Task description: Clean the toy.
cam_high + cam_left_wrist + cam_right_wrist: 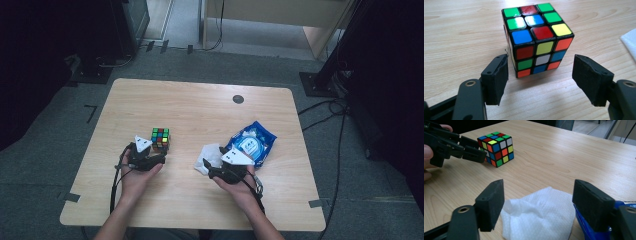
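So our left gripper (540, 80) gapes before the rigid, slick cube (537, 37); right gripper (537, 202), spread, straddles the limp tissue (540, 215) — we'd pinch opposite flat faces.

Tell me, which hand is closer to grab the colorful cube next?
Probably the left. The left tongs stand open right in front of the Rubik's cube, not yet touching it. The right tongs are open over the white tissue, farther from the cube.
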### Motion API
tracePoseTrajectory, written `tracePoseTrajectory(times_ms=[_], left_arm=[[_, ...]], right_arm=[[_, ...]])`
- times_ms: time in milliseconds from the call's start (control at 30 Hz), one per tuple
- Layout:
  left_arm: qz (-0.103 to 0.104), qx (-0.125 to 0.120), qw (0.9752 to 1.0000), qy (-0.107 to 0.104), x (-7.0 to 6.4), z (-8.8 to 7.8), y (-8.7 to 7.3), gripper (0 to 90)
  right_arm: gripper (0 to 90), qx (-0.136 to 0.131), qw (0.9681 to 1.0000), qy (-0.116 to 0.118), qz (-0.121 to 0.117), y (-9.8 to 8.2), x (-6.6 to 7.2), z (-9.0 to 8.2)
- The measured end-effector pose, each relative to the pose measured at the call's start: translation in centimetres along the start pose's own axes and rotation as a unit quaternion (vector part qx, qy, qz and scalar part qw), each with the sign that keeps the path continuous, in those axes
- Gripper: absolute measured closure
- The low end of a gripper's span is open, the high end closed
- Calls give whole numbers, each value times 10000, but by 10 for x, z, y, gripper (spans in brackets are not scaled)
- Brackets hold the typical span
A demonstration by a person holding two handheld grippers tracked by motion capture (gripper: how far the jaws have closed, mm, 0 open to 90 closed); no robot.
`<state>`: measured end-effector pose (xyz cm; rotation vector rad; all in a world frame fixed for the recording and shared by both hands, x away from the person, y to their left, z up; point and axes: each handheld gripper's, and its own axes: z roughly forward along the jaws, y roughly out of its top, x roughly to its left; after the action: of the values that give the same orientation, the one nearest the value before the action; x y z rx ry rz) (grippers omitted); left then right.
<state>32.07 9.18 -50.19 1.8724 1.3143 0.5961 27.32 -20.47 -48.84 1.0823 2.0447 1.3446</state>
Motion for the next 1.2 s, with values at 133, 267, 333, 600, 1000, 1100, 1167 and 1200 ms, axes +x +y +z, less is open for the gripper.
tracePoseTrajectory(times_ms=[133, 267, 333, 600, 1000, 1100, 1167, 1200], left_arm=[[-34, -99, 9999, 15, -2, -4, 3, 242], [-46, -135, 9999, 16, -4, -9, 4, 180], [-84, -161, 9998, -24, -2, -13, 4, 173], [35, -215, 9998, -34, 10, -32, 5, 157], [-114, -337, 9994, 46, 40, -74, -7, 156], [-117, -303, 9994, 73, 45, -80, -15, 156], [-106, -260, 9996, 95, 49, -84, -22, 156], [-107, -230, 9996, 100, 50, -85, -25, 156]], right_arm=[[142, 121, 9998, 29, 130, 2, 0, -6], [31, 223, 9992, 192, 272, 7, -6, -14], [0, 327, 9983, 288, 381, 10, -12, -18], [0, 507, 9977, 105, 437, 9, -37, -45], [0, 568, 9958, -326, 635, -10, -70, -94], [0, 567, 9946, -434, 754, -16, -78, -105], [0, 581, 9938, -524, 796, -21, -84, -112], [0, 606, 9933, -566, 810, -24, -87, -115]])
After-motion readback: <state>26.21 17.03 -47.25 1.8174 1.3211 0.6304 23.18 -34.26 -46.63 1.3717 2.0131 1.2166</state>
